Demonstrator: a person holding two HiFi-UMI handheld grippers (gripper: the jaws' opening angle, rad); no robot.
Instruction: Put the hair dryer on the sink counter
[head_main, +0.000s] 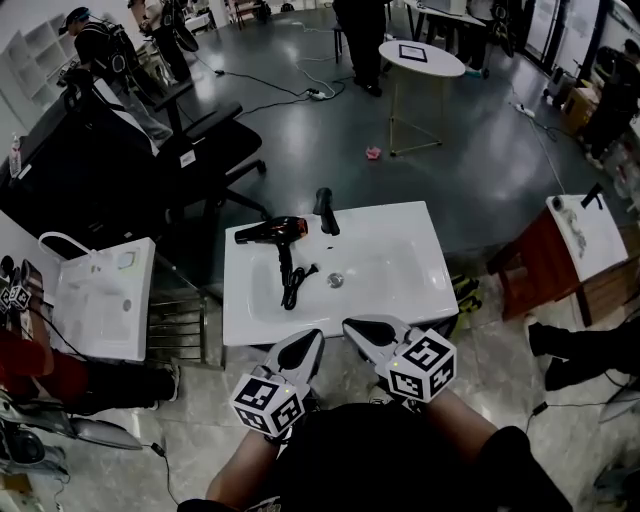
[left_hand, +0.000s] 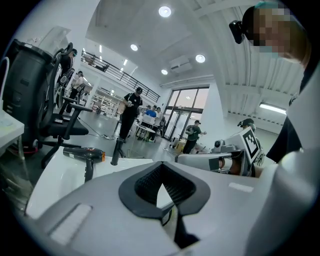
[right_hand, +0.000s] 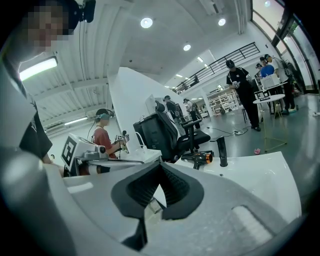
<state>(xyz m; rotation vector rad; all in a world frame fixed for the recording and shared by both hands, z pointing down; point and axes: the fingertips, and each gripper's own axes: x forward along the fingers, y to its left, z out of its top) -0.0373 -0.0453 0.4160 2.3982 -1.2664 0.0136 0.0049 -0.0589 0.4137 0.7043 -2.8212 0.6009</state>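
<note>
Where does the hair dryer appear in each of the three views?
Head view: the hair dryer lies near the centre, on the white sink, far left corner.
Left gripper view: left of centre.
Right gripper view: right of centre.
Shared landmark: the black faucet beside it.
</note>
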